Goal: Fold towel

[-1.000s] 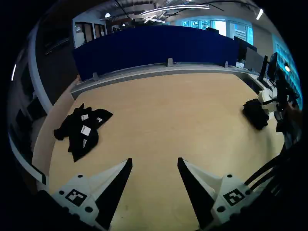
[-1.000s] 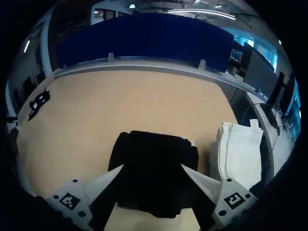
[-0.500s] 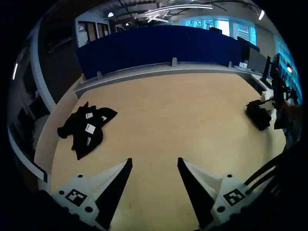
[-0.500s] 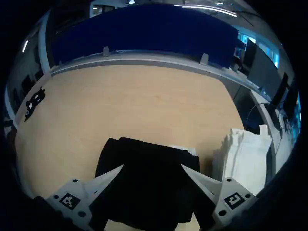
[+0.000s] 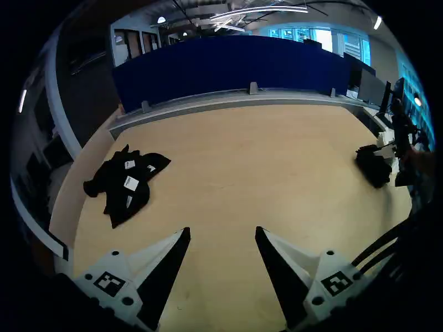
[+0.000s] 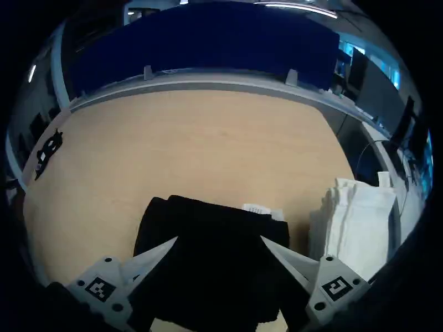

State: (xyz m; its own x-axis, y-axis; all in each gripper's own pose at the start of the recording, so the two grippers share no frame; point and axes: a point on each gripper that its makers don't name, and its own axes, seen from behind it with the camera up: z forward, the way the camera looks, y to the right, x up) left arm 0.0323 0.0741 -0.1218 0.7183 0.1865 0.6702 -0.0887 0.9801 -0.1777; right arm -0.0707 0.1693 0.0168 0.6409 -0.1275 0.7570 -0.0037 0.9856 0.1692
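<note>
While right gripper pinches folded towel: white stack lies just right.
Left gripper: jaws spread, crumpled cloth ahead-left.

White fingers, black inner faces, sq. markers, cables

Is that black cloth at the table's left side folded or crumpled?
Crumpled: the black cloth lies in an irregular heap on the table, corners sticking out, white tags showing.
</note>
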